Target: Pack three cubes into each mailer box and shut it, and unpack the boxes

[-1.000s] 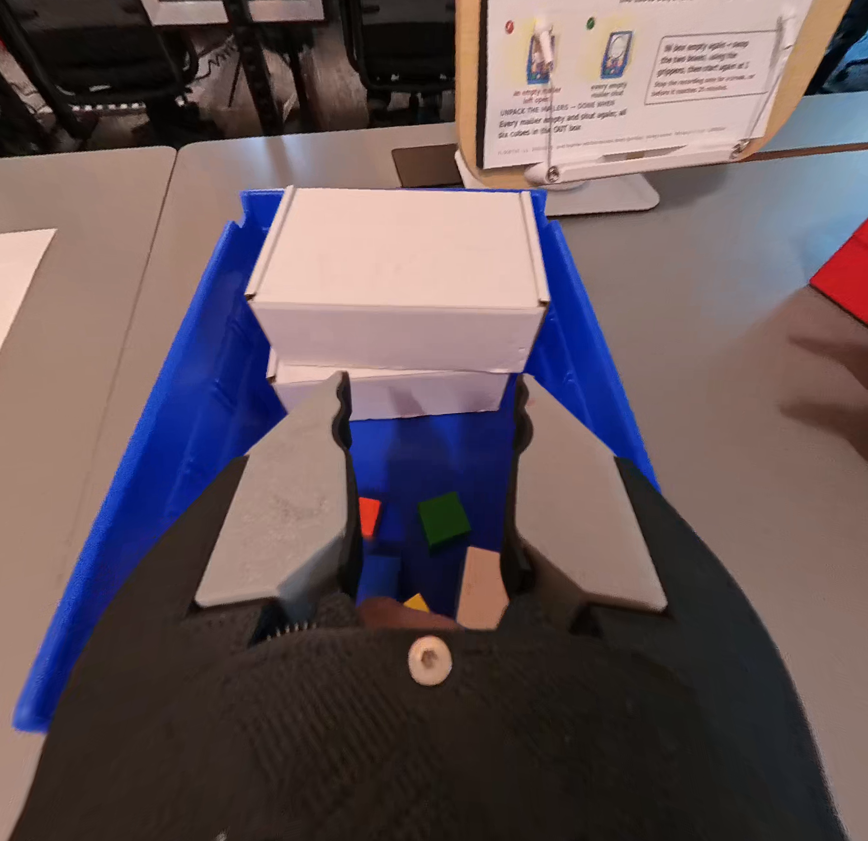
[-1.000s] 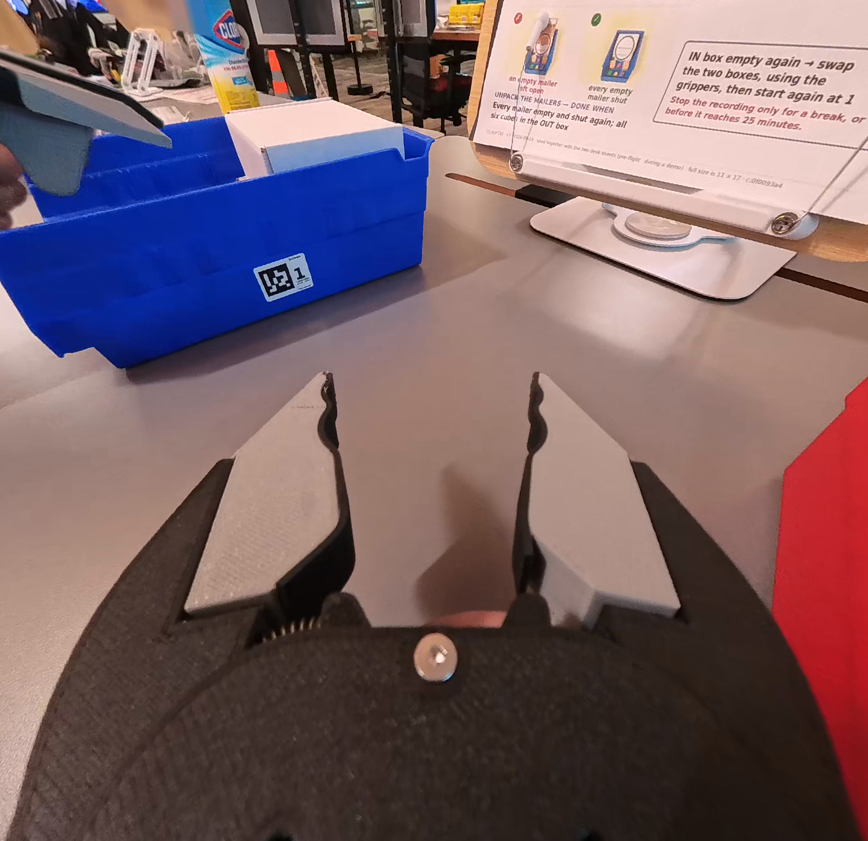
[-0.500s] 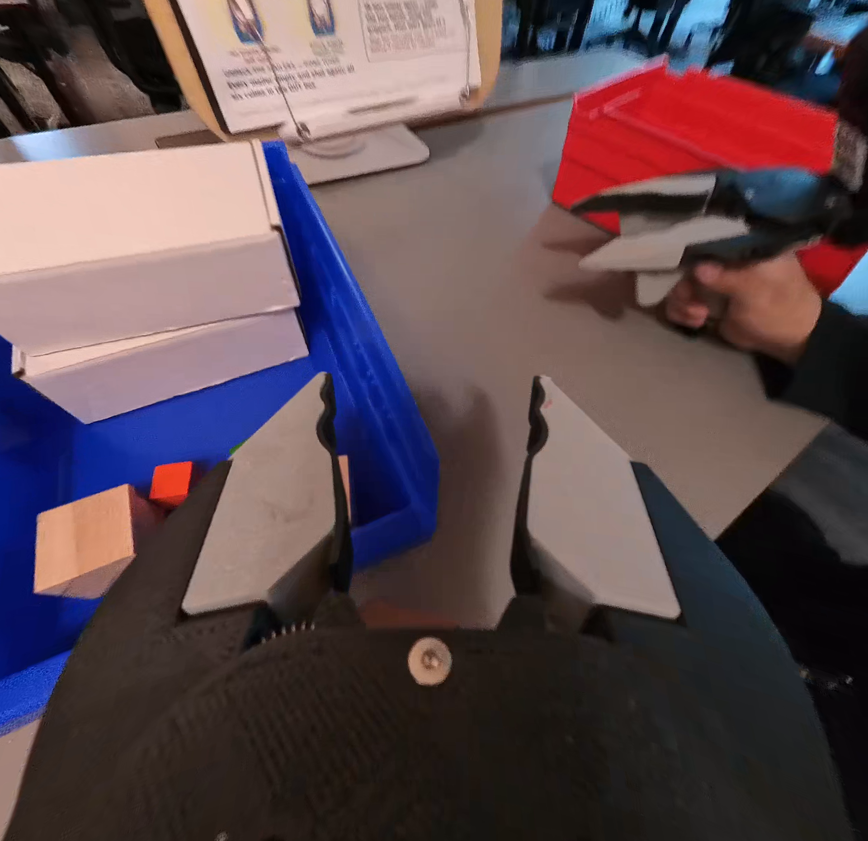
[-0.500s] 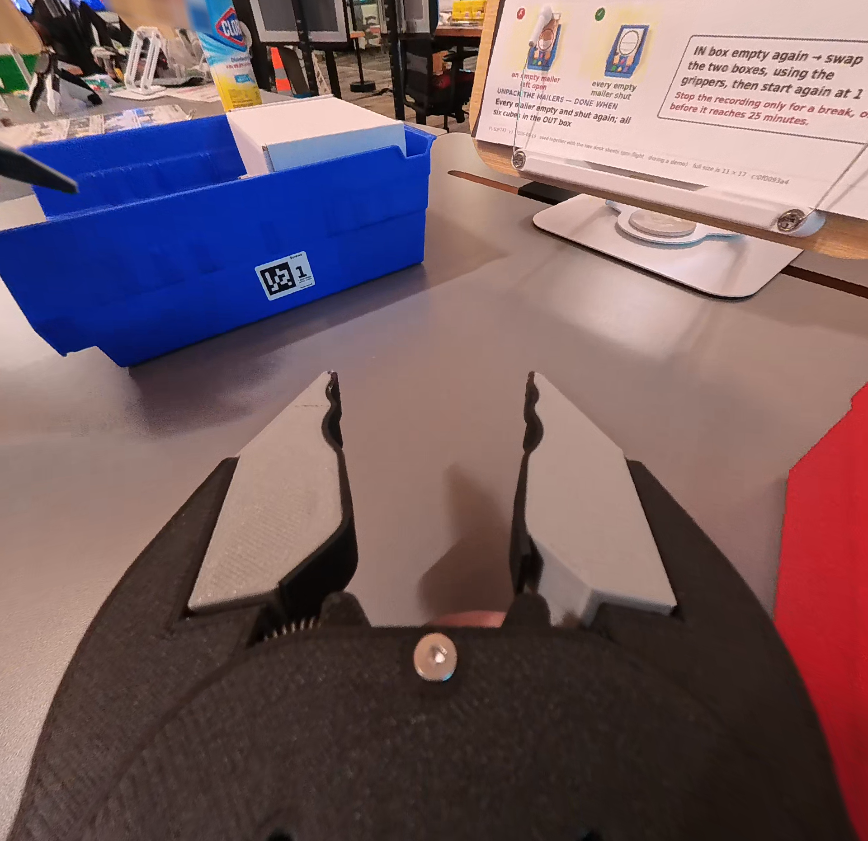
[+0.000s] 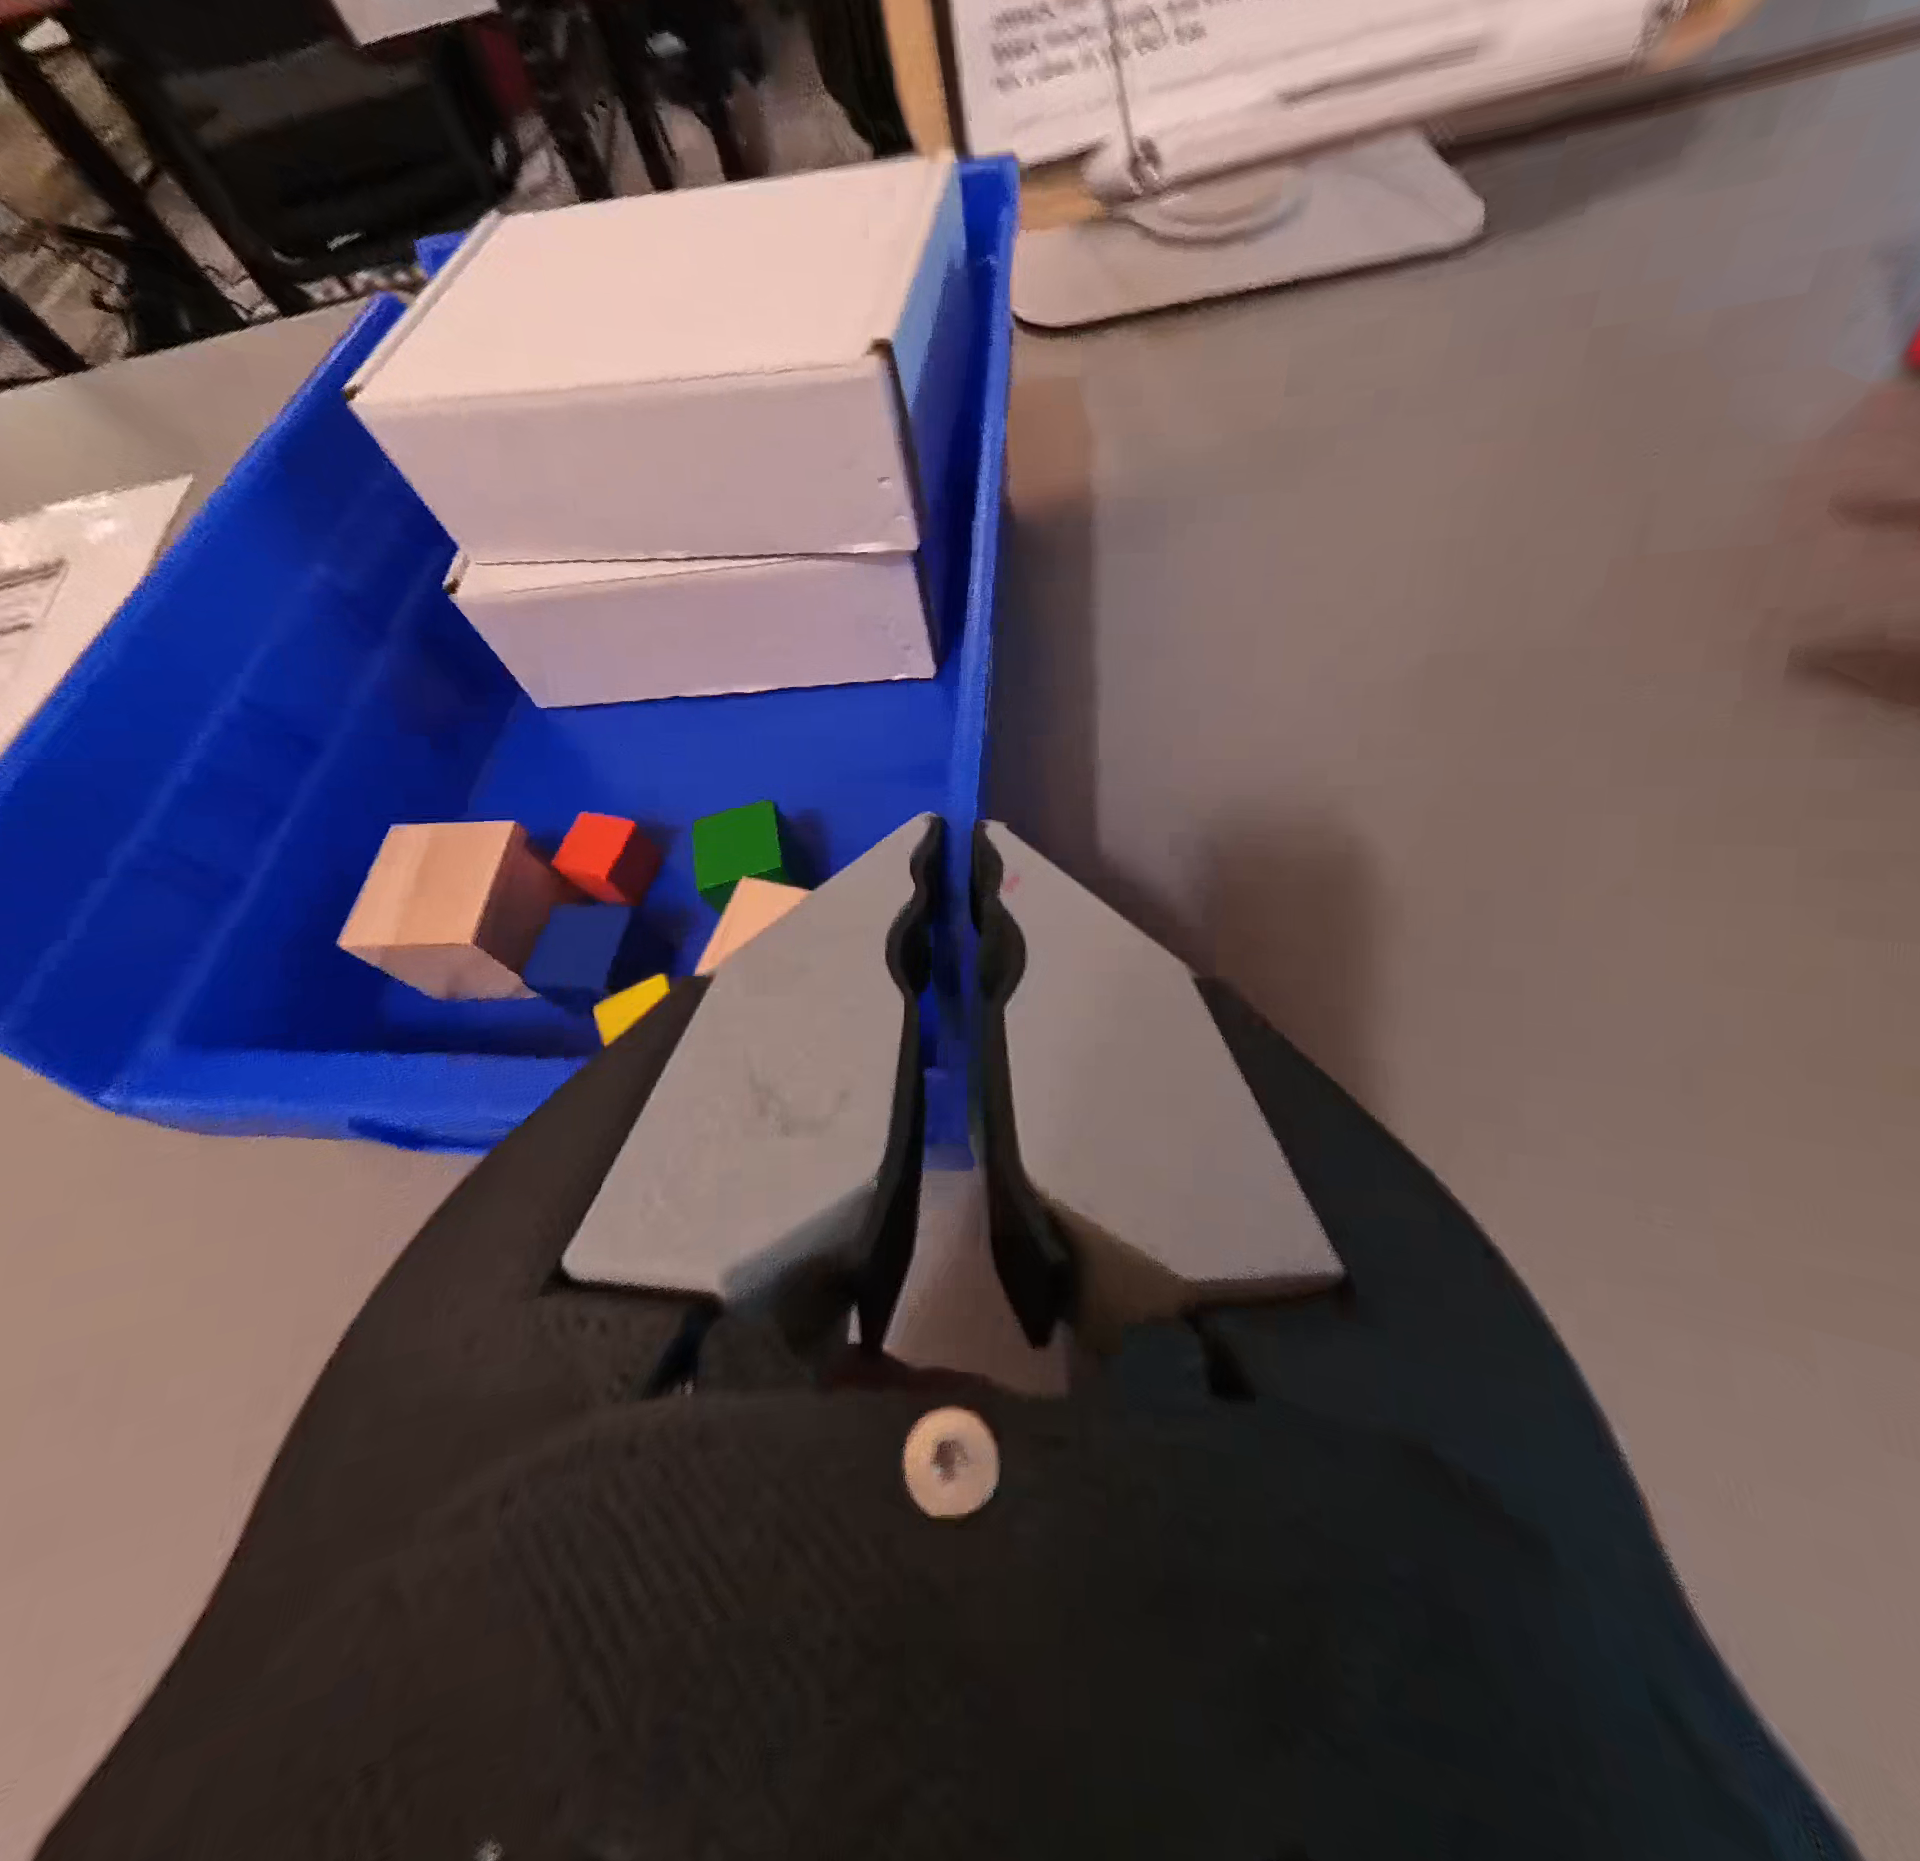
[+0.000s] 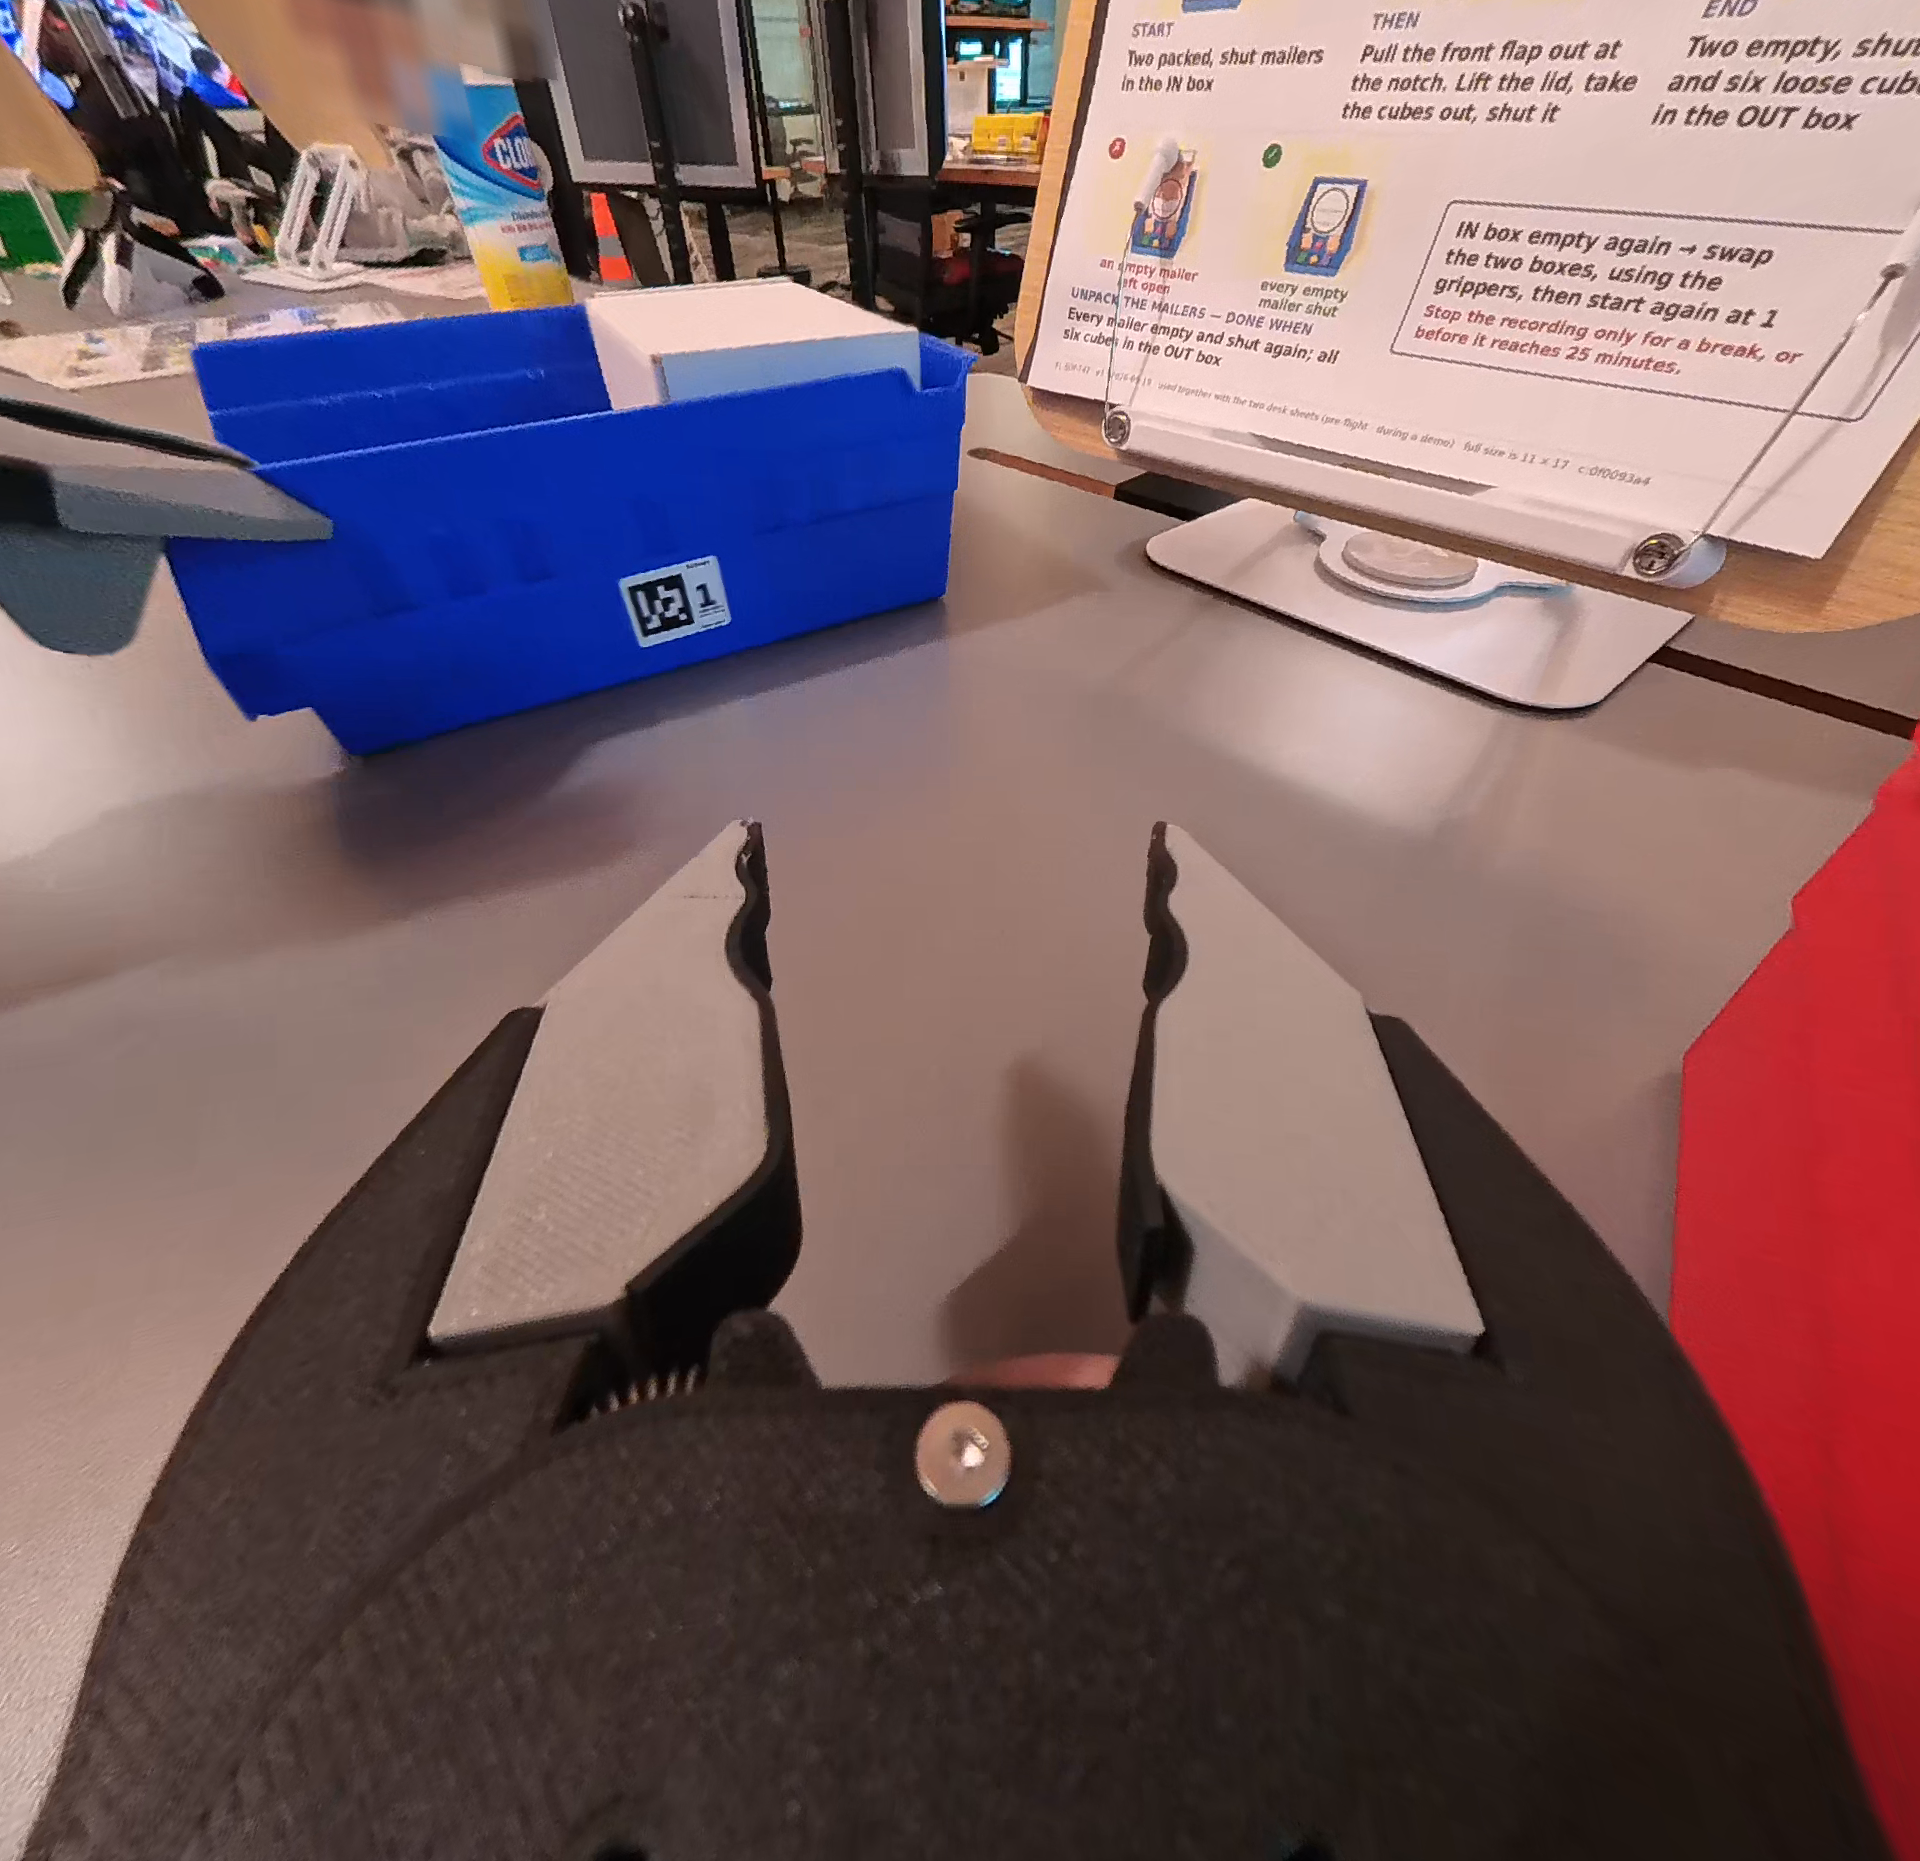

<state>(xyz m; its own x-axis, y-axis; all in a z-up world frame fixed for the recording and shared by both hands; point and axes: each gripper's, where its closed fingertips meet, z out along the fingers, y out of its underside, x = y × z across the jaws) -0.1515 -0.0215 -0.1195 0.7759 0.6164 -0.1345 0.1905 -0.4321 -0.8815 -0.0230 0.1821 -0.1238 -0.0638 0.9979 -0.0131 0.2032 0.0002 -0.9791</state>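
Grey tabletop (image 6: 1351, 876) fills the middle of both views, bare and roomy between the bins. Blue plastic bin (image 5: 260, 668) sits in the left half of the left wrist view; in the right wrist view it stands upper left (image 6: 499, 564), with a small white sticker (image 6: 673, 602) bearing a black square code on its long side. Two shut white mailer boxes (image 5: 665, 388), plain cardboard, are stacked at the bin's far end against its right wall, the top one rising above the rim. A red bin (image 6: 1808, 1292) edges the right side of the right wrist view. A printed instruction sheet on a wooden stand (image 6: 1507, 253) occupies the upper right.

Loose cubes lie on the bin floor at its near end: a large bare wooden cube (image 5: 436, 907), a second wooden cube (image 5: 753, 923) partly hidden behind the fingers, then small green (image 5: 738, 845), red (image 5: 603, 855), blue (image 5: 577, 949) and yellow (image 5: 629, 1006) ones, clustered close.

The left gripper (image 5: 951, 845) hovers at the bin's near right corner, its jaws almost together and holding nothing. The right gripper (image 6: 956, 845) hangs over bare table with jaws spread wide, empty.
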